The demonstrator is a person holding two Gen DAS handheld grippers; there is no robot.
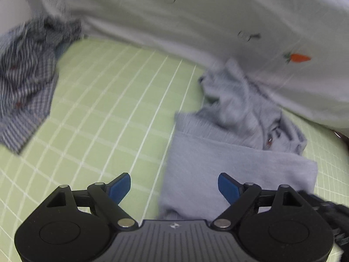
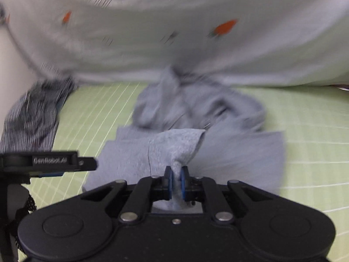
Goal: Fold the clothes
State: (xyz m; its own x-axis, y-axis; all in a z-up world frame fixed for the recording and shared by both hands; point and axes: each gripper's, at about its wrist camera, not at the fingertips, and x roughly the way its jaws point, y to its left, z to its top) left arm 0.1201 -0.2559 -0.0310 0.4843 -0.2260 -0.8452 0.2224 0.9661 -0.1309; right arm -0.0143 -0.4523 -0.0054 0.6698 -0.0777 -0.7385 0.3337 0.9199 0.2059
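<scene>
The left tongs (image 1: 174,187) are matte black, with 2 round housings at the lower corners of the left wrist frame and a ribbed grey plate between them bearing a small pale emblem. Black link arms carry silver pivot pins, 2 on each side, and end in blue pads (image 1: 121,187).

The right tongs (image 2: 176,182) have the same black body, 2 round housings and silver pins, with a small screw at bottom centre and thin blue pads (image 2: 183,183). At the left edge of the right wrist frame, the other tool shows side-on, printed "GenRobot.AI" in grey, with a dotted black strap below.
</scene>
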